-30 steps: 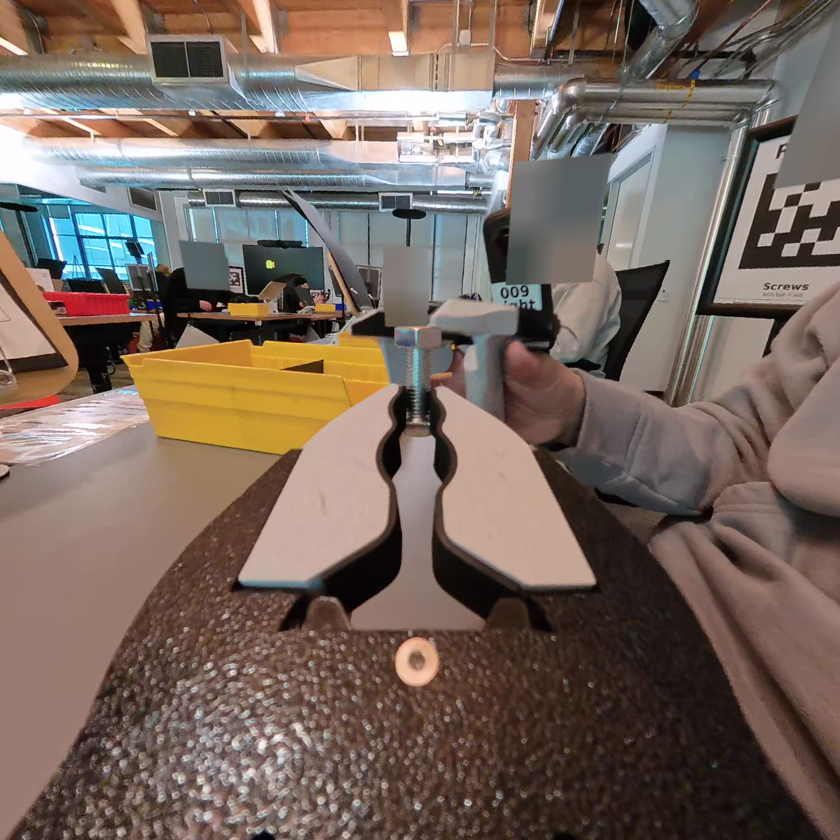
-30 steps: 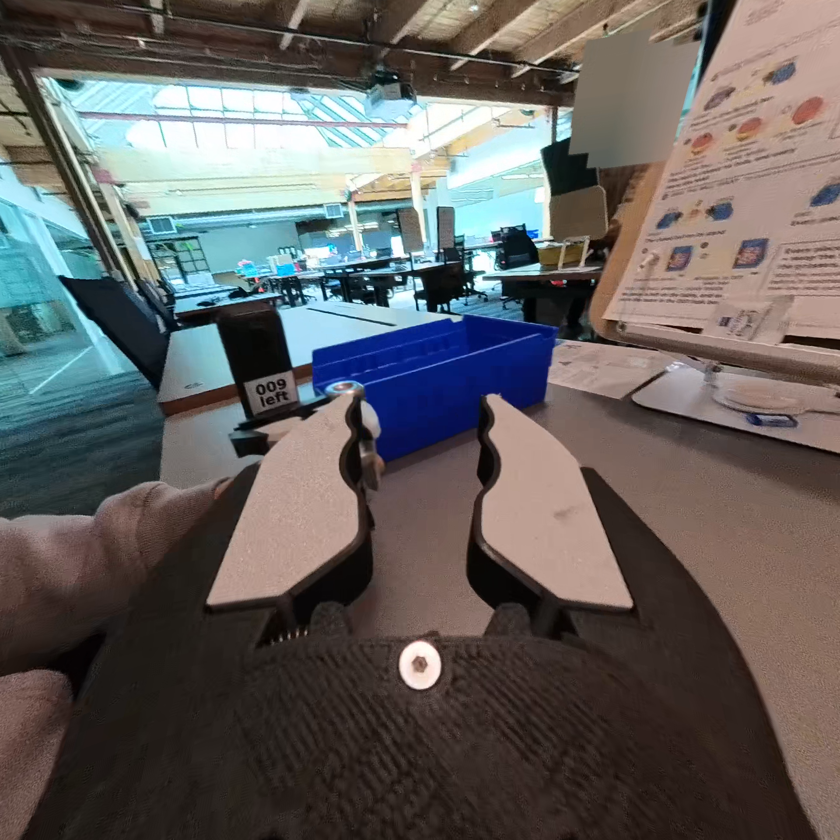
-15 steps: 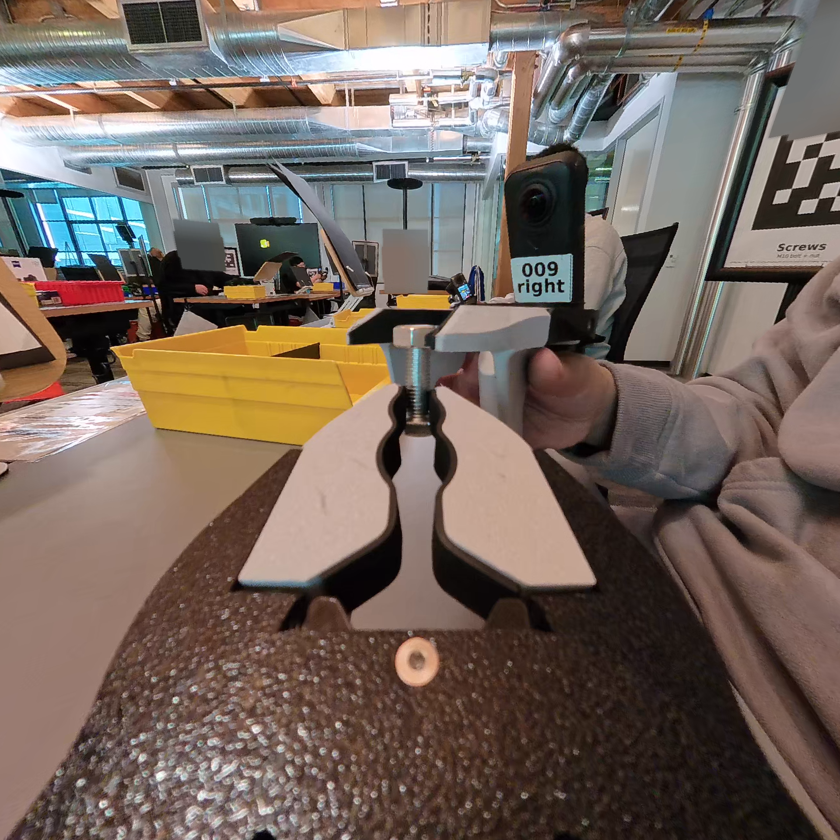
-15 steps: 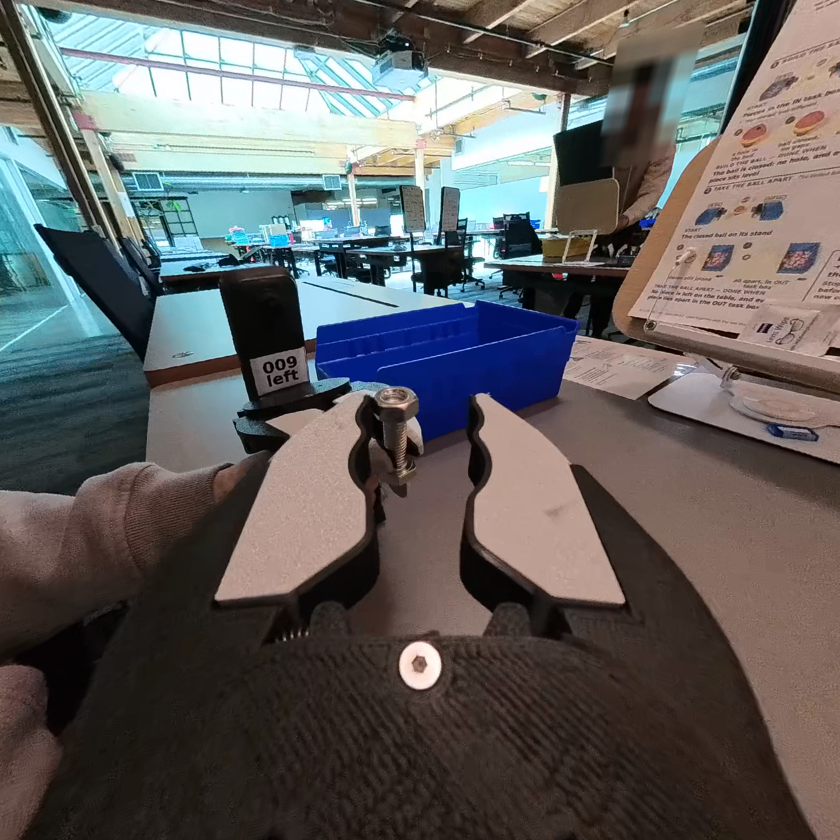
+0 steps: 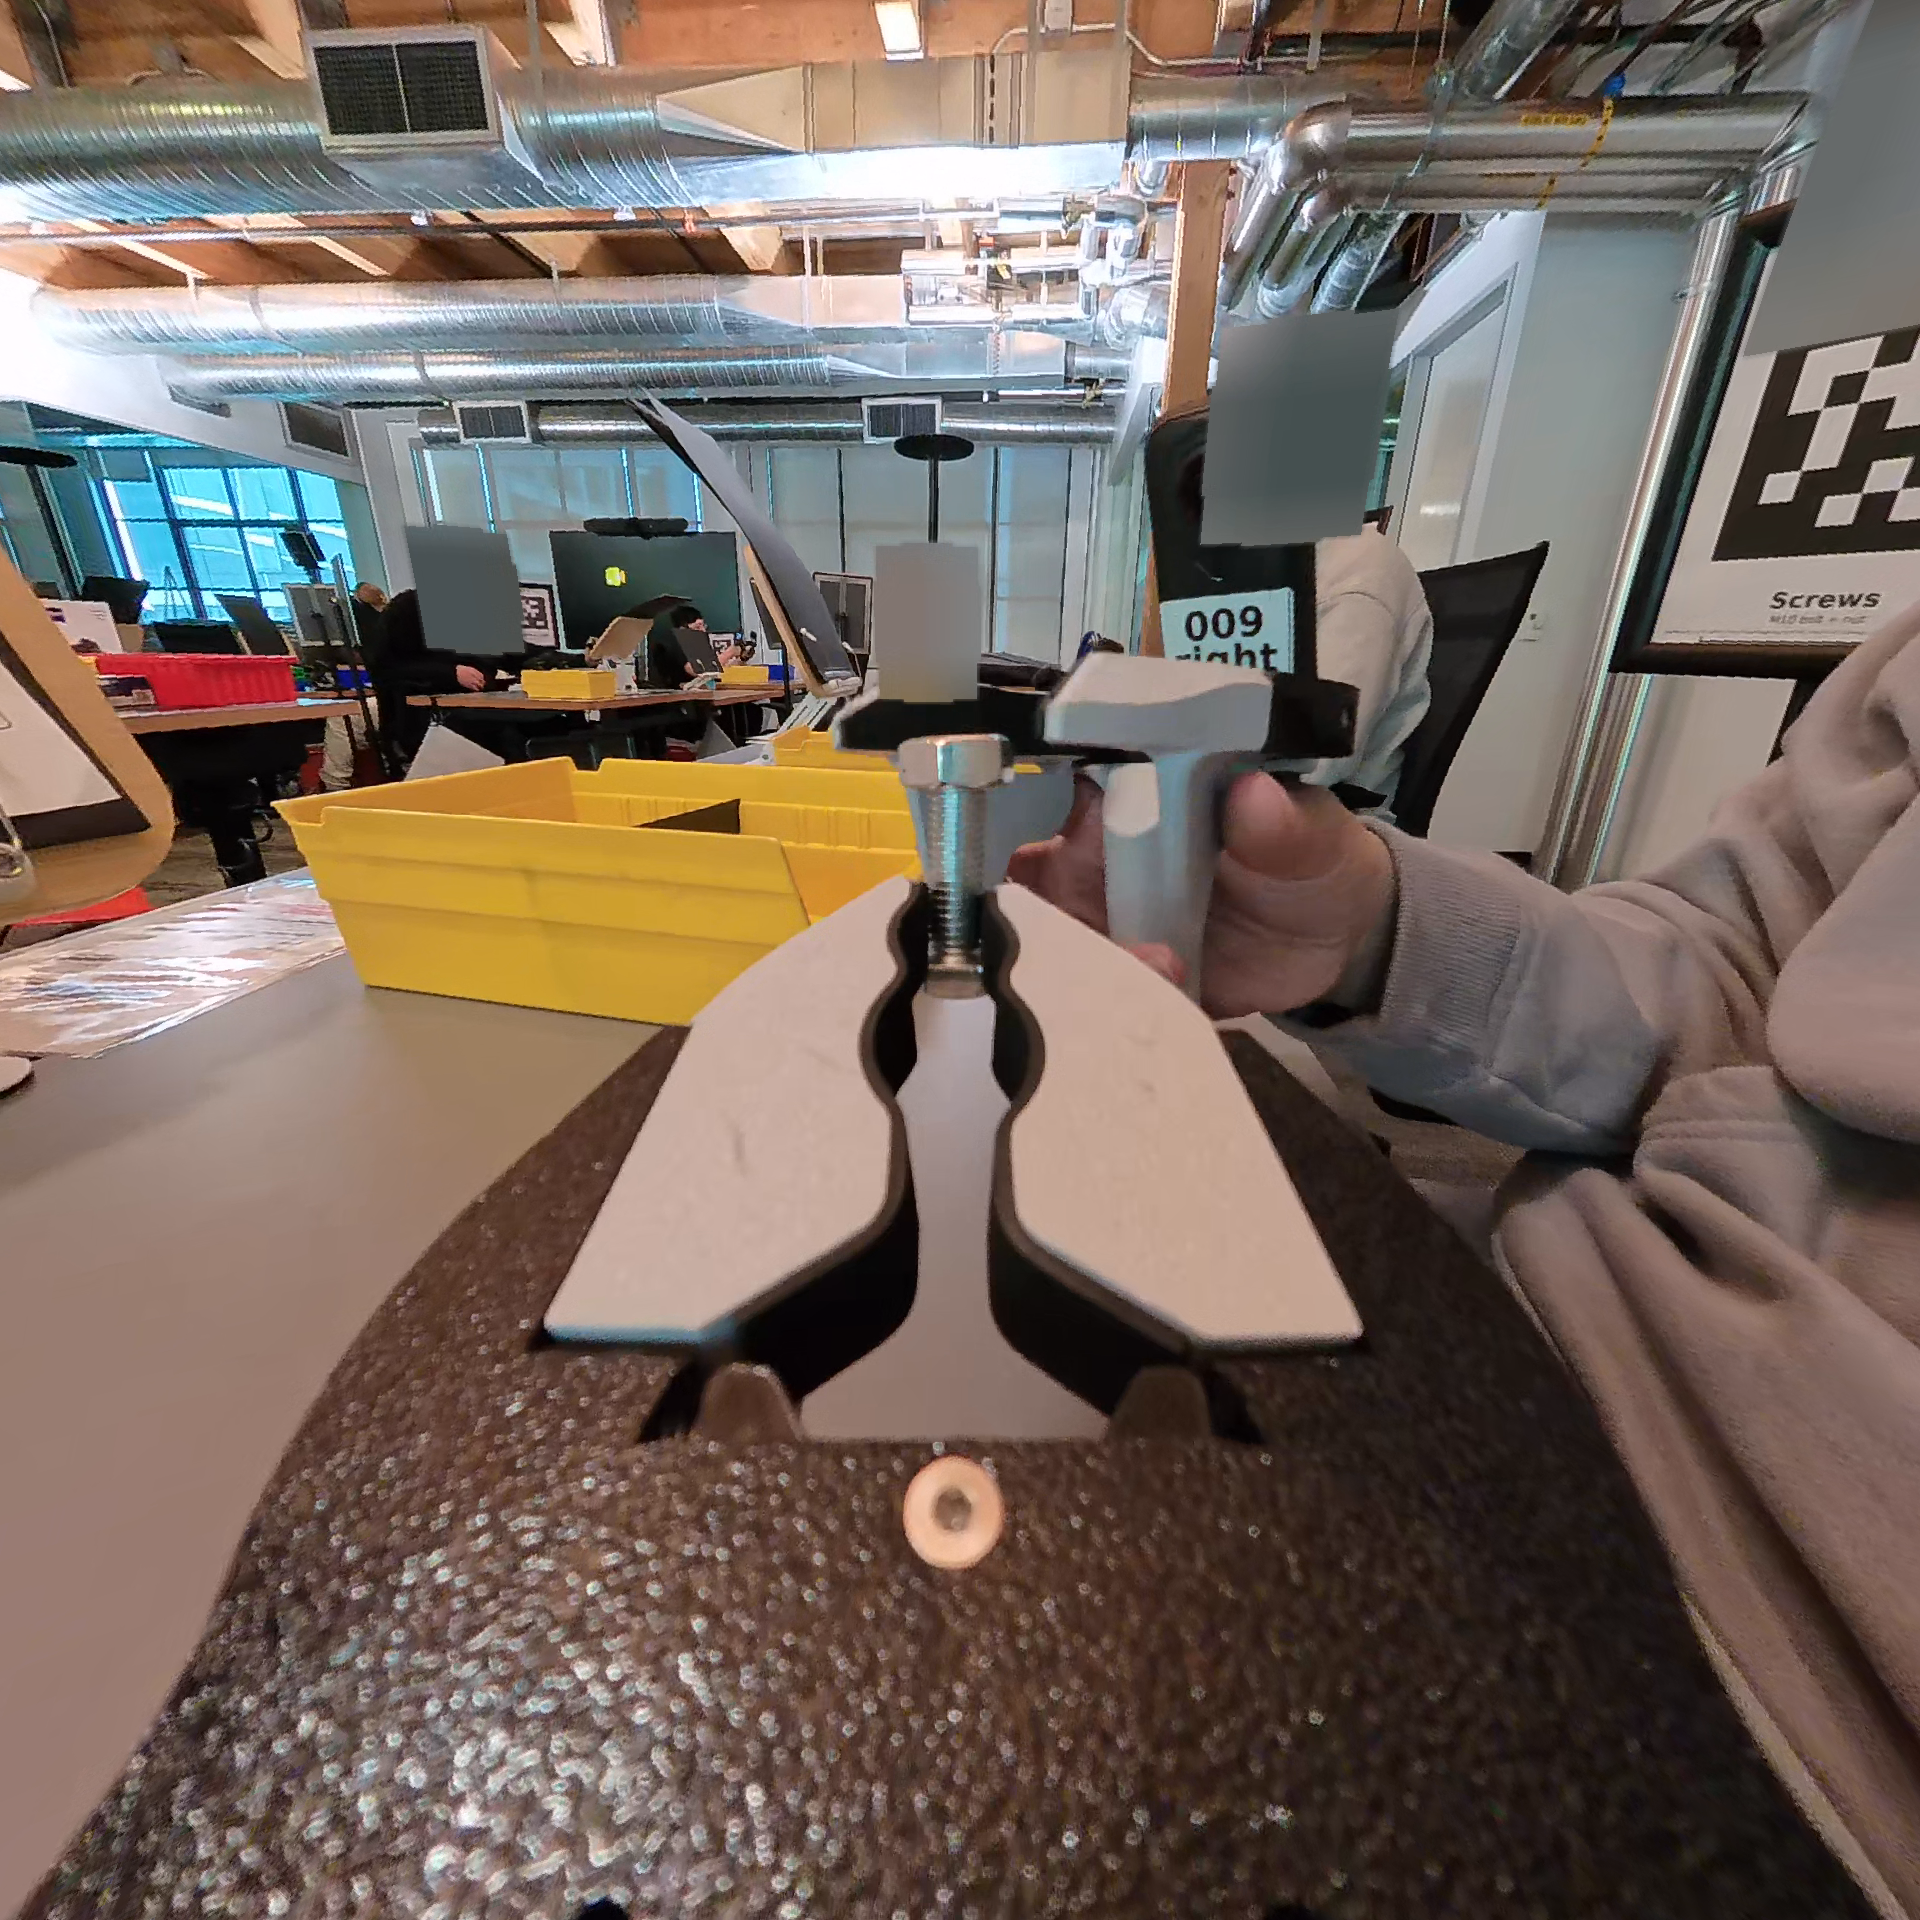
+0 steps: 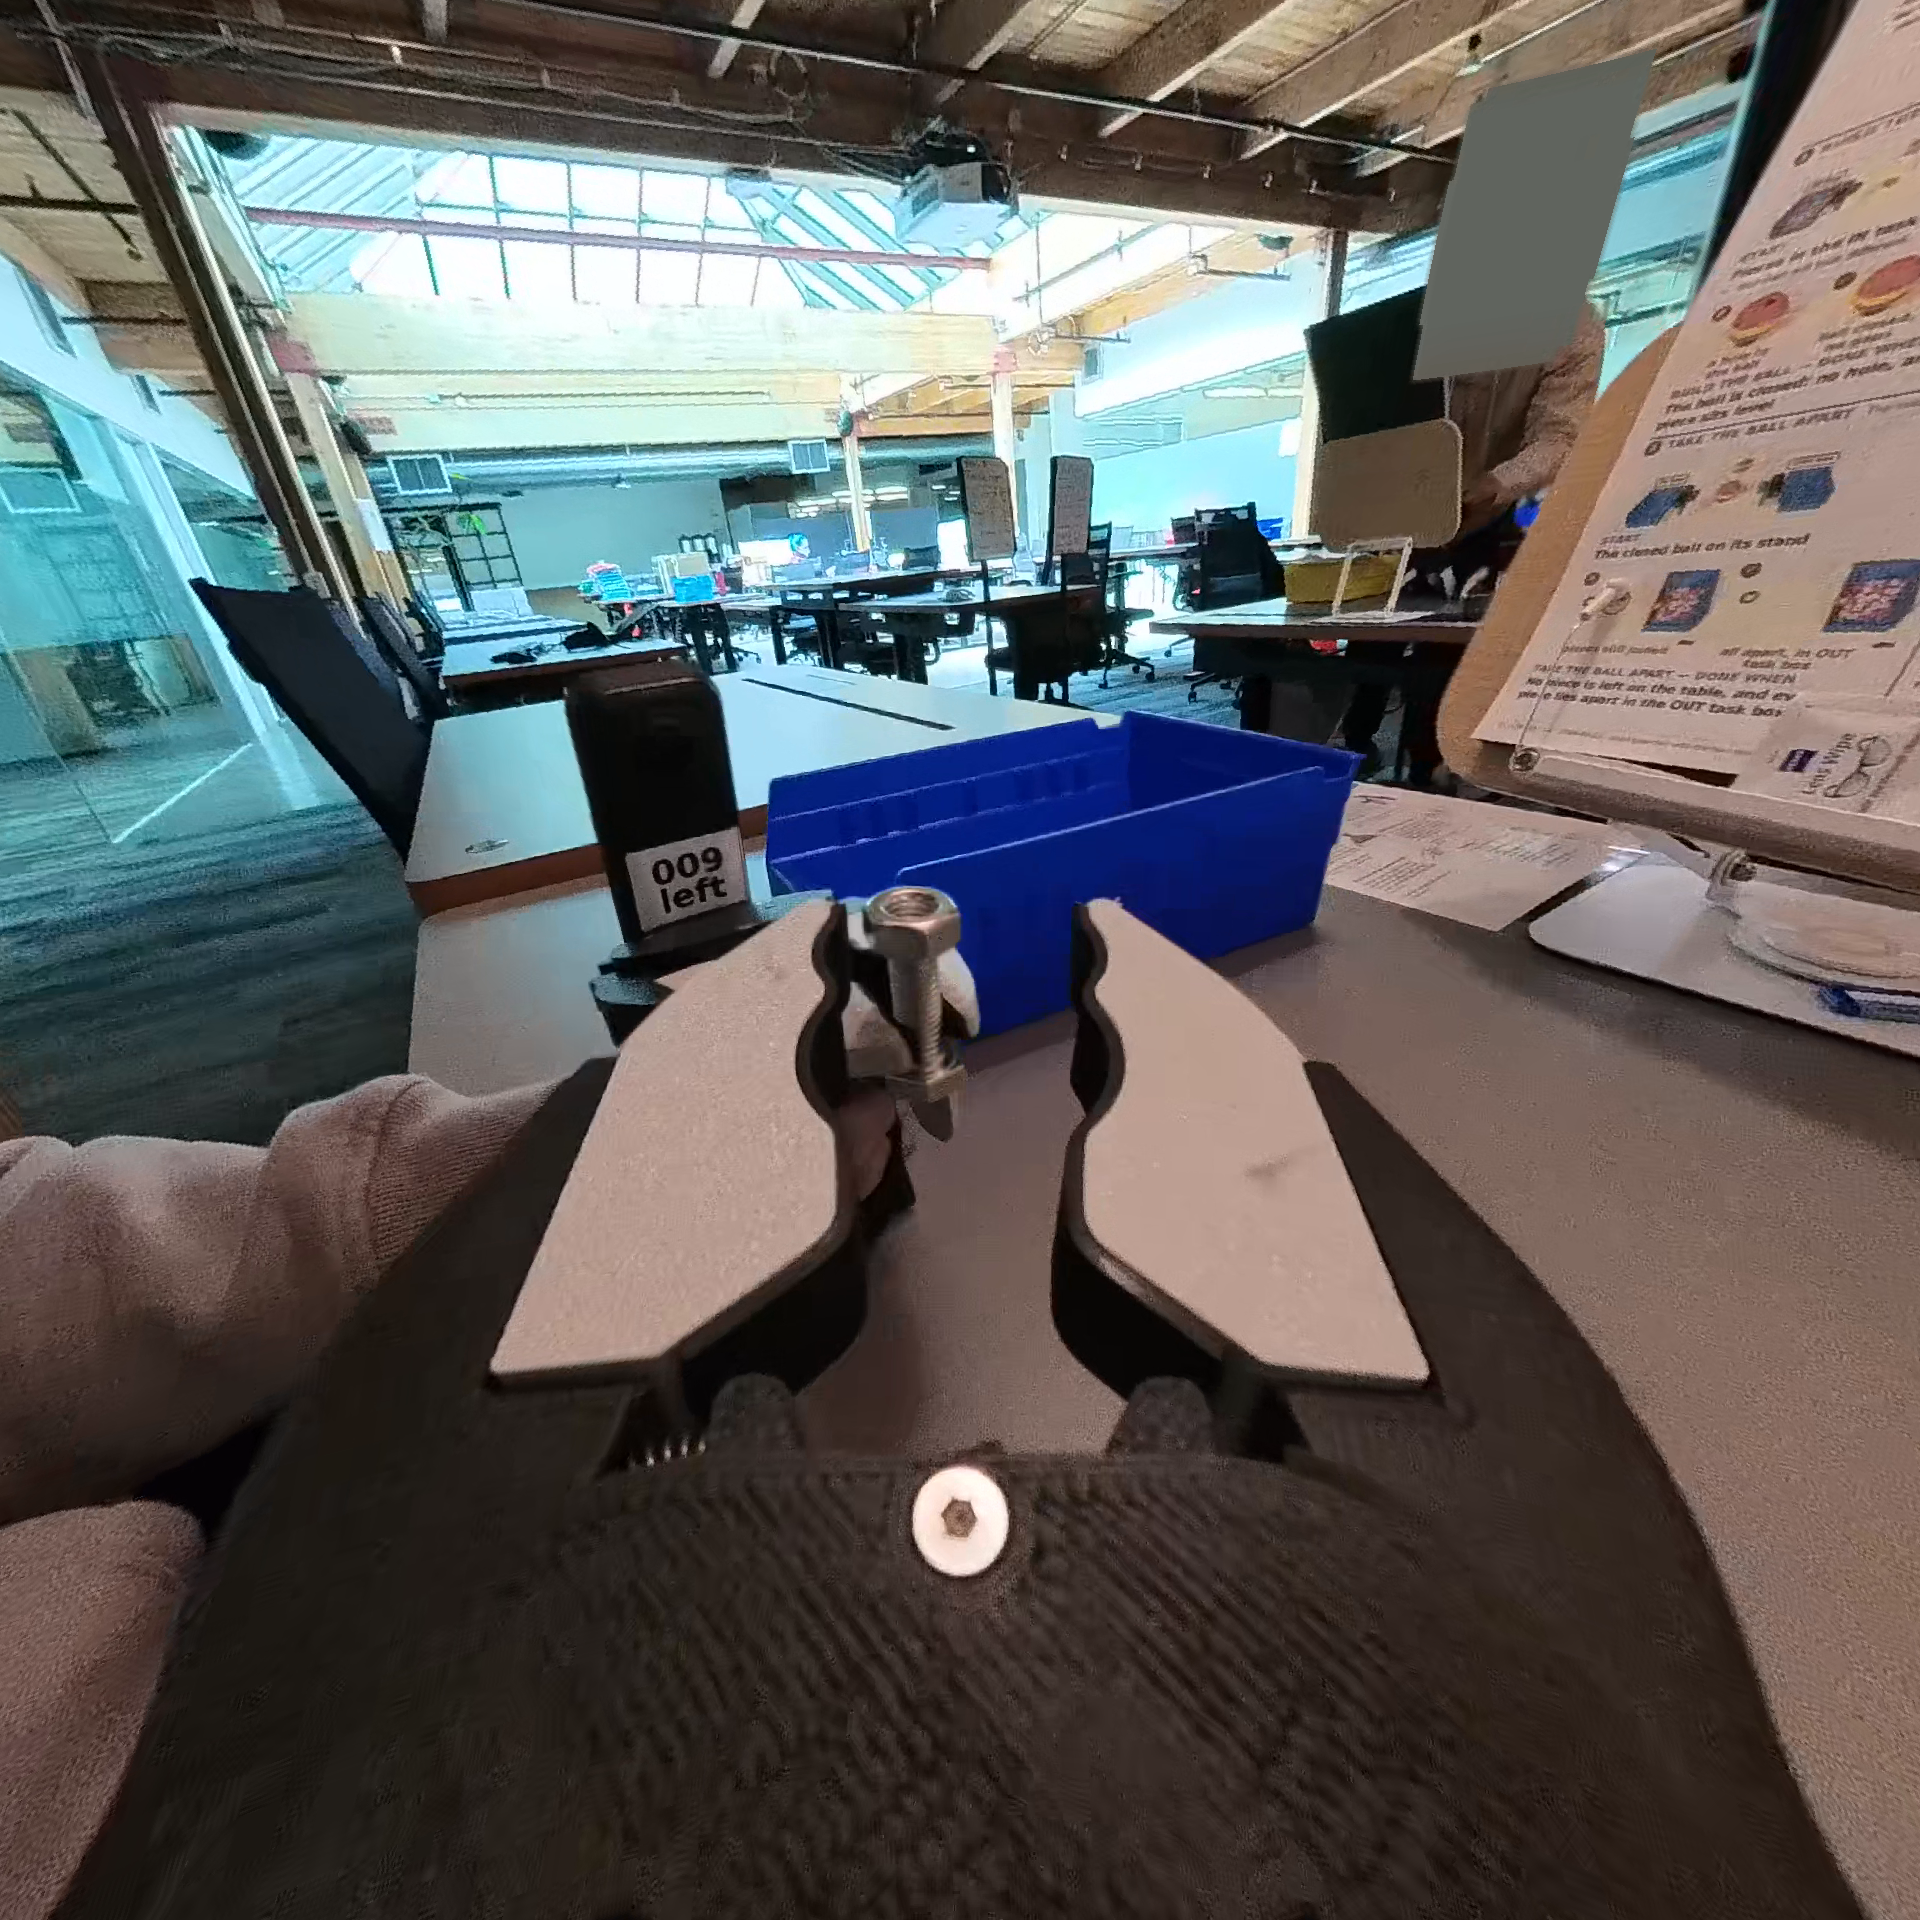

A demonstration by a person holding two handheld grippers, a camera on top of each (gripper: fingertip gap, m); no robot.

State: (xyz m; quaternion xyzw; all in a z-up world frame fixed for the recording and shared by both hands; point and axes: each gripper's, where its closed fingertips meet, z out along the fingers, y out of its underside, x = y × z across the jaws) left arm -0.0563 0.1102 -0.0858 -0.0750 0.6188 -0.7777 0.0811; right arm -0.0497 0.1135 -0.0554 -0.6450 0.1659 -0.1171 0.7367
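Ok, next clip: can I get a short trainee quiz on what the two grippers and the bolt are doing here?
1. True or false: the right gripper has its fingers closed on the bolt.
2. In the right wrist view, what colour is the bin behind the bolt? A red, B blue, C green.
3. Fill in: the left gripper holds the bolt with its hex head pointing ___.

Key: 1 false, its fingers stand open and the left gripper holds the bolt; 2 B; 3 up.

- Your left gripper [image 5: 954,935] is level, fingers nearly together, pinching a bolt [image 5: 951,831].
- Your right gripper [image 6: 961,971] faces it, fingers spread wide, your hand [image 5: 1268,894] wrapping its handle.
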